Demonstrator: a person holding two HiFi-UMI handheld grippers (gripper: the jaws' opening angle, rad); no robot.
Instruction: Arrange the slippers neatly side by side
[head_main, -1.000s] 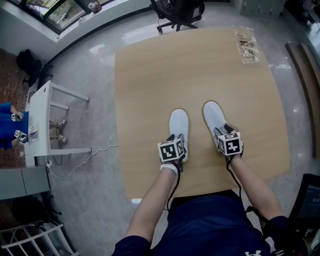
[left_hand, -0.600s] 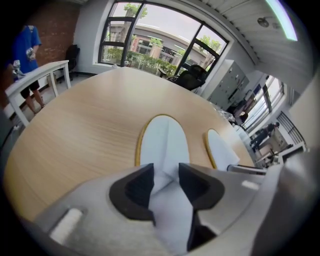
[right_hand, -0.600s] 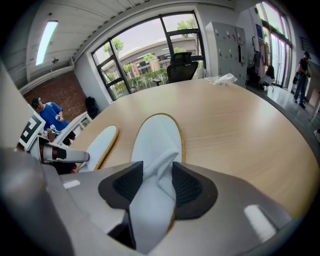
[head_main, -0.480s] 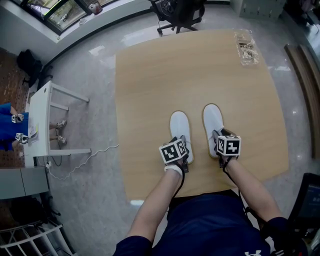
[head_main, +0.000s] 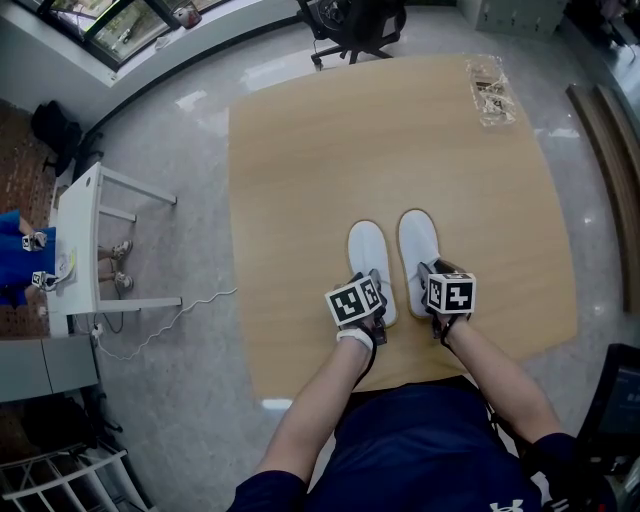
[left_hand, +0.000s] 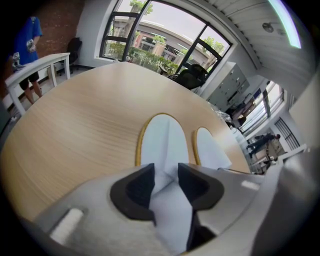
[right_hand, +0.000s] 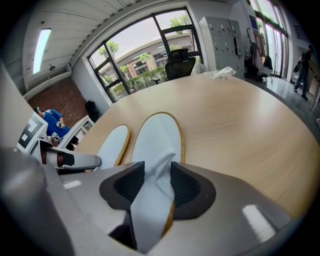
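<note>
Left slipper pinched in my left claw, right slipper in right claw; both jaws had just tightened on uppers; pair lay side by side, near table edge.

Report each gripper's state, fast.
Left gripper: jaws just closed further, clamped on the left white fabric slipper.
Right gripper: jaws just closed further, clamped on the right white fabric slipper.

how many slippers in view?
2. Left slipper on the table, pinched in the left gripper; right slipper close beside it, in the right gripper. Both sets of jaws have just been closing. No others visible.
</note>
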